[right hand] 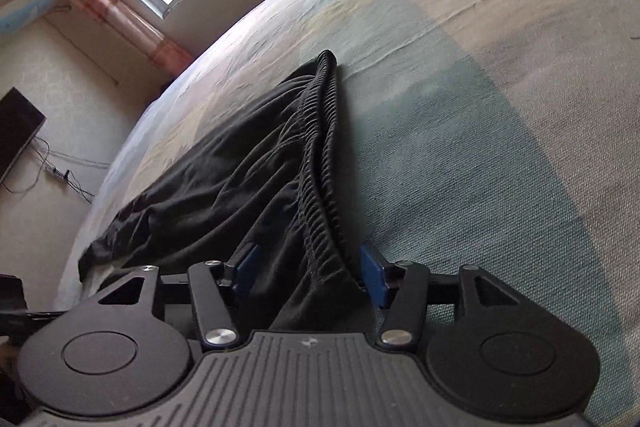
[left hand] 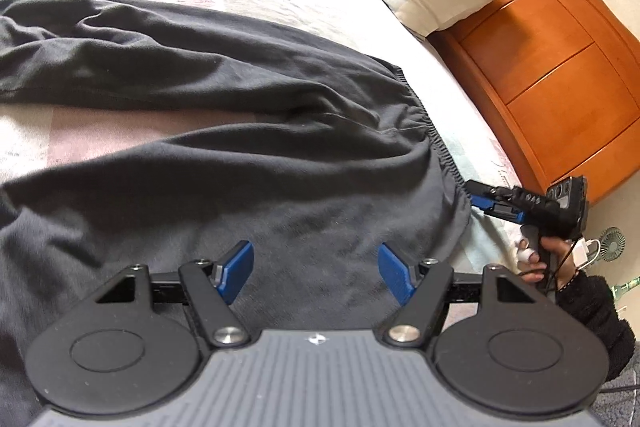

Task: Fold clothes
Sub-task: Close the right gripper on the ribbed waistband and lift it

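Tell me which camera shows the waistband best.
The right wrist view. The elastic waistband of the black trousers runs up the middle of the picture from between the open right gripper, gathers sharp. The left wrist view shows the waistband only as a thin dark edge along the cloth's right side.

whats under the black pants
The black pants lie spread on the bed sheet, which shows all around them and in the gap between the legs. Whatever sits directly beneath the fabric is covered.

Both wrist views angled down, close (shared: trousers (left hand: 240,155)).
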A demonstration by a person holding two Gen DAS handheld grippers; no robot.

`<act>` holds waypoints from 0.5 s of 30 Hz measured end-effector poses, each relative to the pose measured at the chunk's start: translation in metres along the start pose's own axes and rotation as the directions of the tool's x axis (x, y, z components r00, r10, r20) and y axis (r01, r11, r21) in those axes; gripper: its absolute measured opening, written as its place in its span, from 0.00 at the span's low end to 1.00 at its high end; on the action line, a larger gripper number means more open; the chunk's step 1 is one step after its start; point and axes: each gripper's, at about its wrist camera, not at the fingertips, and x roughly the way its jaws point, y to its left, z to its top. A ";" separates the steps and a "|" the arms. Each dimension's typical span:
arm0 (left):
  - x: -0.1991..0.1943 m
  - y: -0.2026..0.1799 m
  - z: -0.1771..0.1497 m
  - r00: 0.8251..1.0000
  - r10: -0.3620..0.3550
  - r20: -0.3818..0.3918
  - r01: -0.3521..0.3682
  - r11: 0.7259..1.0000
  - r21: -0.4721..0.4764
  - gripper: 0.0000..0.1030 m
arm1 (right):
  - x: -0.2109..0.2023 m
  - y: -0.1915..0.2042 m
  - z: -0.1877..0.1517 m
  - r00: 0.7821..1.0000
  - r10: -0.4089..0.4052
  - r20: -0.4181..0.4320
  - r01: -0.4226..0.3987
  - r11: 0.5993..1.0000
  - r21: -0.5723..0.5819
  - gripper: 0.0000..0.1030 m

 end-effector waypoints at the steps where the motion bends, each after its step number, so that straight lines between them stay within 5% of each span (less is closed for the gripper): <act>1: -0.002 -0.002 -0.002 1.000 0.000 0.000 0.000 1.000 0.003 0.67 | 0.002 0.003 0.002 1.000 -0.001 -0.005 0.001 1.000 -0.018 0.58; 6: -0.009 -0.009 -0.011 1.000 0.011 -0.002 -0.011 1.000 0.019 0.68 | 0.021 0.009 0.022 1.000 0.002 -0.009 -0.003 0.993 -0.121 0.51; 10: -0.014 -0.012 -0.018 1.000 0.020 -0.002 -0.020 1.000 0.016 0.68 | 0.034 -0.004 0.031 0.991 0.127 -0.048 -0.127 0.992 0.007 0.52; 15: -0.019 -0.007 -0.020 0.999 0.033 -0.003 -0.033 0.999 0.009 0.68 | 0.018 -0.021 -0.003 0.960 0.272 -0.071 -0.263 0.958 0.112 0.51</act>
